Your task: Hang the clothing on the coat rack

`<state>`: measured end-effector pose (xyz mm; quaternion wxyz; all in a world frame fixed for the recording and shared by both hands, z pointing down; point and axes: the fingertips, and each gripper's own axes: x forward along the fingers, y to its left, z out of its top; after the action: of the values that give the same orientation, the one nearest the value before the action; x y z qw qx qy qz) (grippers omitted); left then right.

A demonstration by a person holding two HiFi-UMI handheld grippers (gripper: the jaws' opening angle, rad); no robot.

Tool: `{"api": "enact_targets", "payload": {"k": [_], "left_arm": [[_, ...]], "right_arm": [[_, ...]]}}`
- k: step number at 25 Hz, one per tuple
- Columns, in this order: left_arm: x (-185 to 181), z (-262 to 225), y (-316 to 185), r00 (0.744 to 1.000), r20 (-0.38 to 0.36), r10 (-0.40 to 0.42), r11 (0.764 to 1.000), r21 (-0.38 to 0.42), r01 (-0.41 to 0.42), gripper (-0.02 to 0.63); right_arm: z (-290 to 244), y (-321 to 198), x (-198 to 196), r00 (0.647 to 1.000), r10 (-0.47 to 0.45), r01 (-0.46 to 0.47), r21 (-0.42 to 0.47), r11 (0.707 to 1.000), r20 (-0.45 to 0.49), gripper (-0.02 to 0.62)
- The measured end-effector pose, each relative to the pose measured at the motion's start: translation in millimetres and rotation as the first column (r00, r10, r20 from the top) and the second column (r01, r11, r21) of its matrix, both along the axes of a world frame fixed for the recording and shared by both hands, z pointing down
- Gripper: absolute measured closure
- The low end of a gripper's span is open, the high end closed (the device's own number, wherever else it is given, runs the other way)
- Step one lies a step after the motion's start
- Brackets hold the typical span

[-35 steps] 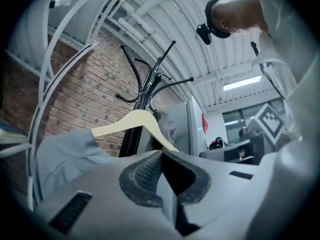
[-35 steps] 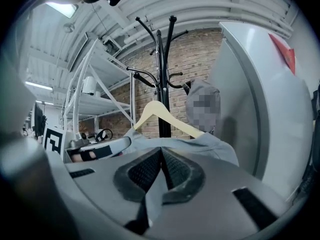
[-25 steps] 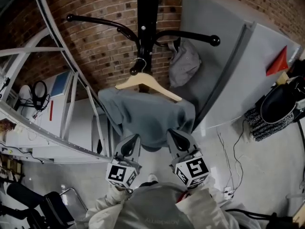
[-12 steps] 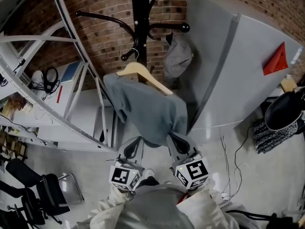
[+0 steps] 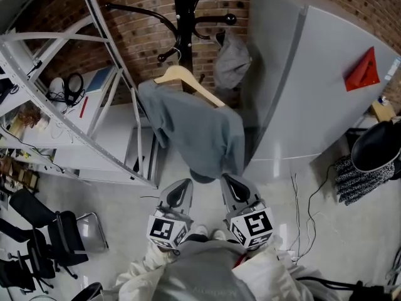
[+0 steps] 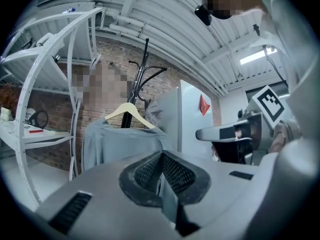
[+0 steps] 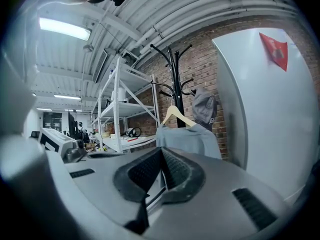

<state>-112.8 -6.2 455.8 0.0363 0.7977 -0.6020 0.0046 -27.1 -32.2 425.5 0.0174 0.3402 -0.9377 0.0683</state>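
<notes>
A grey shirt [image 5: 194,130] hangs on a wooden hanger [image 5: 188,79], whose hook sits on an arm of the black coat rack [image 5: 183,17] against the brick wall. A grey cap [image 5: 232,61] hangs on another arm. My left gripper [image 5: 180,189] and right gripper [image 5: 230,185] are side by side just below the shirt's hem, both shut and holding nothing. The left gripper view shows the shirt [image 6: 120,144] and hanger [image 6: 129,113] ahead of its shut jaws. The right gripper view shows the shirt [image 7: 192,136], rack [image 7: 174,74] and cap [image 7: 204,106].
White metal shelving [image 5: 94,105] stands close on the left of the rack. A tall grey cabinet [image 5: 313,93] with a red triangle [image 5: 362,71] stands on the right. Black chairs [image 5: 44,237] are at lower left; cables [image 5: 307,199] lie on the floor at right.
Both grippers have drawn back from the shirt's hem, which they overlapped a second ago. The rack and shirt sit higher and farther off in the head view. The shirt stays hung.
</notes>
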Motion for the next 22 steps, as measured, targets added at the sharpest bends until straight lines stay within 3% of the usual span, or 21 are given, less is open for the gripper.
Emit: {"api": "enact_targets", "payload": {"k": [22], "left_arm": [[-25.1, -5.2, -8.5, 0.999, -0.05, -0.011, 1.0, -0.01, 0.01, 0.598]], "right_arm": [[-6.0, 2.8, -31.6, 1.0, -0.027, 0.027, 0.021, 0.999, -0.01, 0.571]]}}
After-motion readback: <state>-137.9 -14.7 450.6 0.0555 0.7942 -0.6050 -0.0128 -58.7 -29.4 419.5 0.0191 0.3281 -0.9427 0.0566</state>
